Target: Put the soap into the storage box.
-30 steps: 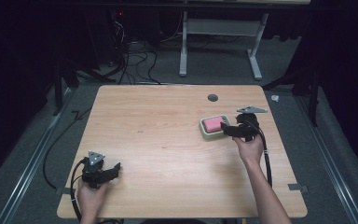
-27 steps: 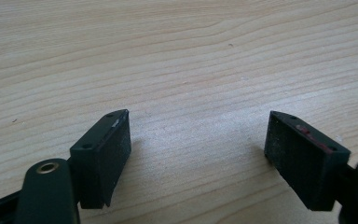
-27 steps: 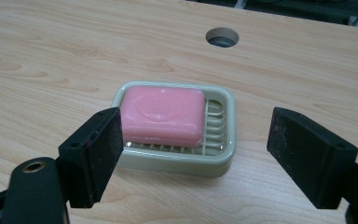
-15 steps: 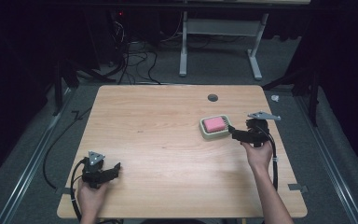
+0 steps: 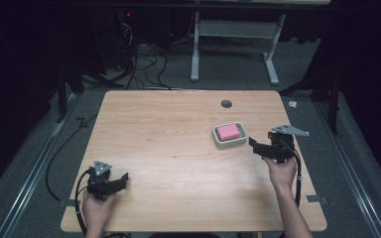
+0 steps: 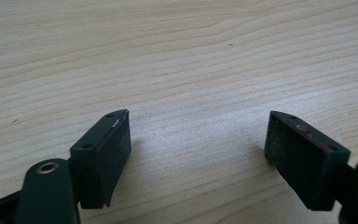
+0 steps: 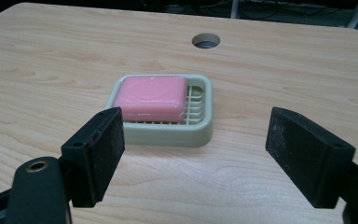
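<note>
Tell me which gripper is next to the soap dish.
The right gripper, jaws open just short of the soap dish. The left gripper sits far off at the table's near-left corner.

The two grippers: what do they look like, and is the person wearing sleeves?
Both are black. The left gripper and right gripper each carry a grey three-cornered plate and trail a black cable. Their jaws are flat rectangular black blocks with small screw holes. Both forearms are bare, with no sleeves.
</note>
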Available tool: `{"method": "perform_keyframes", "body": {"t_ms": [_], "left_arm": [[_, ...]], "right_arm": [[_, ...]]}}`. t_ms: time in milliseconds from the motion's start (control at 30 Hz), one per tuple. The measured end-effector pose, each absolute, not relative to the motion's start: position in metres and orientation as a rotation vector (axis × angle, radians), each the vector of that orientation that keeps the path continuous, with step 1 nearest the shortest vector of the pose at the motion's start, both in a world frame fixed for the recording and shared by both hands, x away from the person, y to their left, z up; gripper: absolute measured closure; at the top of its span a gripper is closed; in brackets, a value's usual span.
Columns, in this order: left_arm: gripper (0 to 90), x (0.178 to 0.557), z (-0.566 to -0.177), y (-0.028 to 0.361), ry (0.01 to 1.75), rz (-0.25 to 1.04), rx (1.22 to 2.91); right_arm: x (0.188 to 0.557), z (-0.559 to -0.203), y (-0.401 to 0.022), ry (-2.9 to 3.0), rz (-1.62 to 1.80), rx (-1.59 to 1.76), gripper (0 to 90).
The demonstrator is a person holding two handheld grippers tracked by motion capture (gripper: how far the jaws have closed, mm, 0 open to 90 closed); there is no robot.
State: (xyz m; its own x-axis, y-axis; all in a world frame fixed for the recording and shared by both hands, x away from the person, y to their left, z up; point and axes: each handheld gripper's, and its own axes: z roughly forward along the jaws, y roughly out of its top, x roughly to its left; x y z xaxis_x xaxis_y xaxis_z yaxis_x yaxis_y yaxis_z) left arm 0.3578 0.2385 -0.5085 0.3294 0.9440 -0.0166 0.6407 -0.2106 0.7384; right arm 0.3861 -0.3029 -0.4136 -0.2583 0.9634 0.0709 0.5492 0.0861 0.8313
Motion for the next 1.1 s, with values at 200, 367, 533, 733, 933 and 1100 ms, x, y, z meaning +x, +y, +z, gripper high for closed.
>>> {"method": "perform_keyframes", "body": {"t_ms": [200,367,533,733,933,1100], "left_arm": [[23.1,0.358,-0.508,0.239,1.39,0.594,1.943],[23.1,0.358,-0.508,0.239,1.39,0.594,1.943],[23.1,0.358,-0.508,0.239,1.391,0.594,1.943],[23.1,0.358,-0.508,0.238,1.391,0.594,1.942],[23.1,0.358,-0.508,0.239,1.391,0.594,1.942],[23.1,0.358,-0.508,0.239,1.391,0.594,1.942]], "right_arm": [[0.379,-0.416,-0.306,1.846,1.077,1.505,20.2],[0.373,-0.418,-0.308,1.844,1.083,1.506,20.3],[0.365,-0.421,-0.31,1.848,1.087,1.504,20.7],[0.357,-0.424,-0.311,1.848,1.096,1.5,21.0],[0.353,-0.429,-0.309,1.85,1.11,1.501,21.1],[0.35,-0.432,-0.307,1.862,1.112,1.485,21.2]]}}
